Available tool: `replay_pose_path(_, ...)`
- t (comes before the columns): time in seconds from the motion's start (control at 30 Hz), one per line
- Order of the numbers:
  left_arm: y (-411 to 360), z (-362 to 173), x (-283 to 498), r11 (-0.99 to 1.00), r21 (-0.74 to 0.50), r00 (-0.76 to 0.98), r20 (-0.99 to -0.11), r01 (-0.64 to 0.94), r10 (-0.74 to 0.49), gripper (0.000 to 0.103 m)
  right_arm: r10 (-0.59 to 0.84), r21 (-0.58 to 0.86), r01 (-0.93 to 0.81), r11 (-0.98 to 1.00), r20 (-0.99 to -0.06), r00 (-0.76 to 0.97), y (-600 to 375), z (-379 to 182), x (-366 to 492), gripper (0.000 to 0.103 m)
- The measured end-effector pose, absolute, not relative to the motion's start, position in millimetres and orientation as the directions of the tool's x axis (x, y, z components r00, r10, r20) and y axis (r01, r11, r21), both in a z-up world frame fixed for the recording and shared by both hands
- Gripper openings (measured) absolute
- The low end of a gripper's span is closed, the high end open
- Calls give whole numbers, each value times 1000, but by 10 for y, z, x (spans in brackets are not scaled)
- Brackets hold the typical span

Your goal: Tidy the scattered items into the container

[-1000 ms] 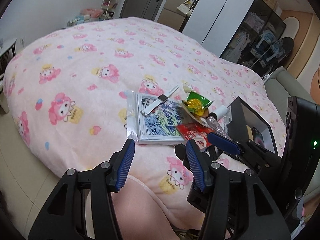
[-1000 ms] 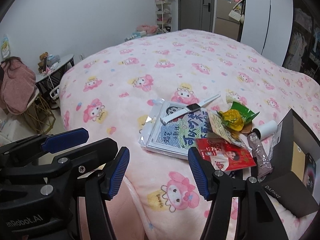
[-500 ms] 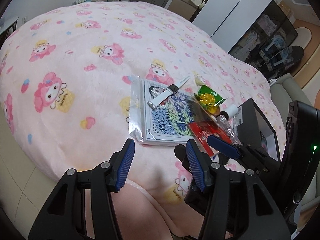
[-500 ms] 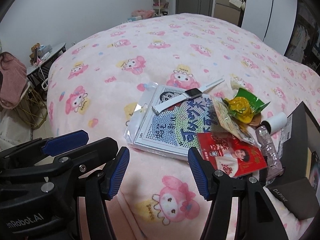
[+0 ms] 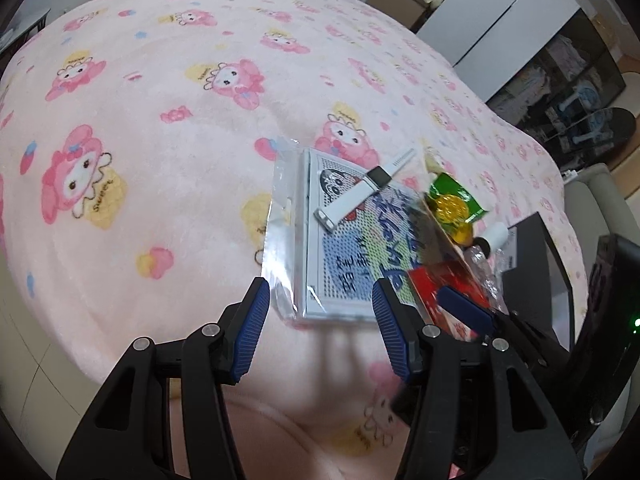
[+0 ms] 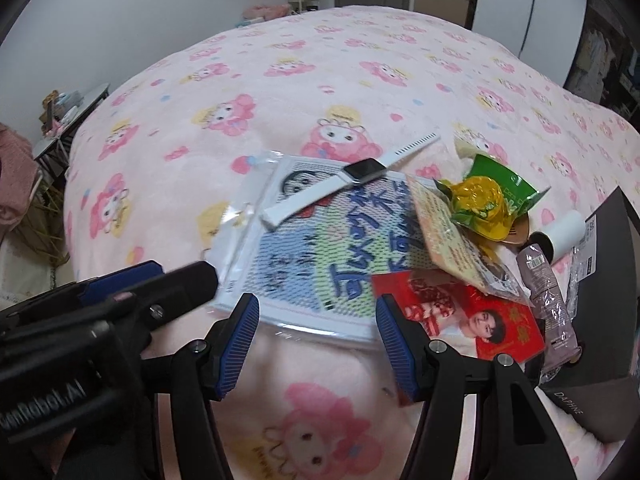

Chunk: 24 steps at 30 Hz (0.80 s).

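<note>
A pile of items lies on the pink blanket. A flat bead kit in a clear bag [image 5: 340, 248] [image 6: 304, 256] carries a white smartwatch [image 5: 360, 192] [image 6: 352, 178]. To its right lie a green and yellow snack packet [image 5: 454, 208] [image 6: 488, 200], a red card [image 6: 460, 316], a white roll [image 6: 564, 234] and a clear sachet [image 6: 550, 300]. The black box [image 5: 536, 264] [image 6: 612, 280] stands at the right. My left gripper [image 5: 320, 312] and right gripper [image 6: 316, 328] both hang open just before the kit's near edge, holding nothing.
The pink cartoon-print blanket [image 5: 160, 120] covers the whole bed, with its near edge below the grippers. White wardrobes [image 5: 500, 12] and dark shelves [image 5: 568, 80] stand beyond the bed. A small side table [image 6: 68, 116] with clutter is at the left.
Both grippers have come down and forward toward the pile, so the bead kit and watch now sit larger and closer. Their jaws keep the same gap. No item has moved.
</note>
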<state>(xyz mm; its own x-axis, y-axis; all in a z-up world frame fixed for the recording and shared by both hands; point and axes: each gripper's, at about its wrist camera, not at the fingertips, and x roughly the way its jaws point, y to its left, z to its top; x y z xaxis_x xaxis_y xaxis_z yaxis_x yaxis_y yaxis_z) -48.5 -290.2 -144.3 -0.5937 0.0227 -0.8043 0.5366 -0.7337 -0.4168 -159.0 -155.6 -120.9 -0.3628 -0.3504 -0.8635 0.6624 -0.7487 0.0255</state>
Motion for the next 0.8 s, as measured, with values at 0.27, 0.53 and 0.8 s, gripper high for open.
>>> replay_pose_path(0.27,-2900,-1616,-636,-677,-447,-617,-787,585,-14,54,-313,32,617,-786,-881,-354,-1404,-1394,-1850,57)
replay_pose_path(0.53,-2863,-1774,-699,-667,-418,-604,-795,616,-61,54,-277,-17,597,-802,-875,-397,-1353,-1435,-2004,58)
replay_pose_path(0.8,-2851,-1861,-767,-666,-365,-559,-824,650,-94,55,-266,-41,588,-808,-865,-426,-1374,-1486,-2118,64)
